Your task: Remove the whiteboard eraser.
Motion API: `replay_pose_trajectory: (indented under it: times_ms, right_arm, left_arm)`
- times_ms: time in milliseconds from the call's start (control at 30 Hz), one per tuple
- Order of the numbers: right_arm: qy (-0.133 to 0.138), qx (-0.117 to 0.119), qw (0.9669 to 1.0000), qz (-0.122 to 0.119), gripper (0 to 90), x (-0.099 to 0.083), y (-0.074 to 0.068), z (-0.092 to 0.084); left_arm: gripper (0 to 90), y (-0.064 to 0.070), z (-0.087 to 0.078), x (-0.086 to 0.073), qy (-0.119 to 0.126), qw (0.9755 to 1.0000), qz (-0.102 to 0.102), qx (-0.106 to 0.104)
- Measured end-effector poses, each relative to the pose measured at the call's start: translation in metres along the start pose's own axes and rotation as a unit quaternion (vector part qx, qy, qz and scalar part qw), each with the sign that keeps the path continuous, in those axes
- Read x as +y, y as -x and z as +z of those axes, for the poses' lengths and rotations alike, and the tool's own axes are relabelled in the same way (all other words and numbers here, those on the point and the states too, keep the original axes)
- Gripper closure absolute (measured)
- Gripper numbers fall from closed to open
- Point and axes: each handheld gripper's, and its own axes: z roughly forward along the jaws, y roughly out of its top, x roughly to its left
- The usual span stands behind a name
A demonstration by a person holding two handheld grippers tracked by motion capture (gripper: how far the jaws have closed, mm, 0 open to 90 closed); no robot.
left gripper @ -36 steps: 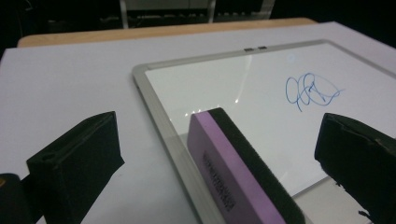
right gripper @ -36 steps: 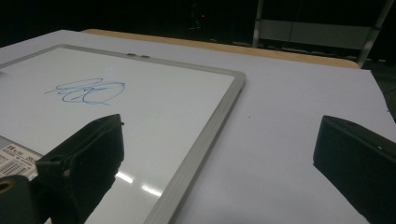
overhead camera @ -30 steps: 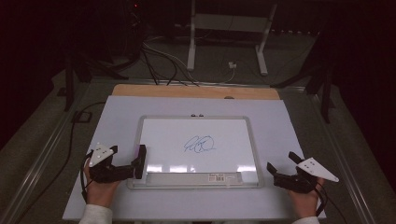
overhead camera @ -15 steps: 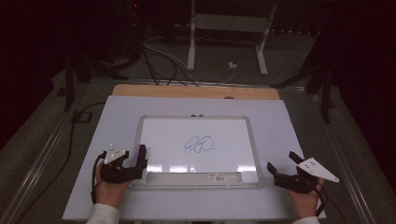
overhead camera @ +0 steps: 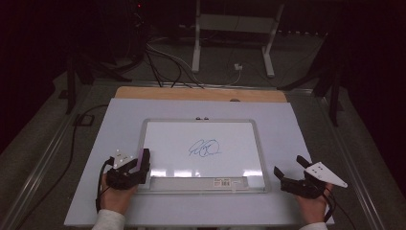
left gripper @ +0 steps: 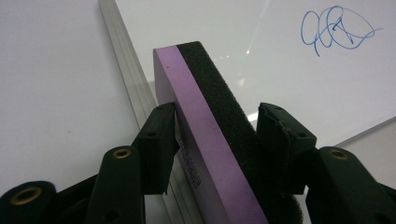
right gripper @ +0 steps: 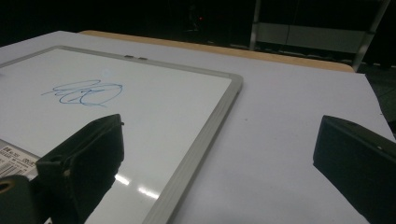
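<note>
- Fingers (left gripper: 161, 140) of the left gripper (overhead camera: 136, 168) have just been closing and now press on both sides of the eraser (left gripper: 210, 135), a purple block with a black foam face, held on edge.
- Eraser and left gripper sit at the whiteboard's near left corner, over its grey frame (left gripper: 128, 79); the person's left hand (overhead camera: 115, 199) grasps the gripper from below.
- Whiteboard (overhead camera: 167, 143) lies flat on the pale desk (overhead camera: 297, 124), its white face carrying a blue scribble (overhead camera: 204, 148) near the middle.
- A label strip (overhead camera: 227, 182) runs along the board's near edge.
- Right gripper (overhead camera: 292, 175) rests on the desk just right of the board's near right corner, its fingers (right gripper: 88, 154) wide apart with nothing between them.
</note>
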Motion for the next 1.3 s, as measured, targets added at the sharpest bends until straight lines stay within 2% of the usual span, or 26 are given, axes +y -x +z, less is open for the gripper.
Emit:
replay_pose_trajectory:
  times_ms: [233,400,533,667,733,767,900,1300]
  right_arm:
    - [-0.001,0.0,1.0,0.001,1.7,0.0,0.0,0.0]
    - [0.0,0.001,1.0,0.001,1.7,0.0,0.0,0.0]
    - [0.0,0.0,1.0,0.0,1.7,0.0,0.0,0.0]
    - [0.001,0.0,1.0,0.0,1.8,0.0,0.0,0.0]
    - [0.001,-0.001,1.0,-0.001,1.8,0.0,0.0,0.0]
    - [0.002,-0.001,1.0,0.0,1.8,0.0,0.0,0.0]
    - [0.002,-0.001,1.0,0.0,1.8,0.0,0.0,0.0]
    - [0.004,-0.003,1.0,0.001,1.8,0.0,0.0,-0.001]
  left_arm:
    - [53.1,0.003,-0.001,0.0,0.0,0.9999,0.006,0.012]
    - [54.6,0.004,-0.002,0.0,-0.001,0.9999,0.0,0.015]
    - [62.5,0.005,-0.005,0.001,0.003,0.9999,0.0,0.014]
    - [64.2,0.006,-0.005,0.003,0.001,0.9999,0.002,0.013]
    - [64.5,0.007,-0.007,0.004,0.009,0.9998,0.004,0.014]
    - [64.8,0.007,-0.013,0.008,0.023,0.9996,0.002,0.013]
    - [64.8,0.006,-0.02,0.017,0.038,0.9992,0.001,0.011]
    - [64.7,0.008,-0.021,0.034,0.062,0.998,0.009,-0.005]
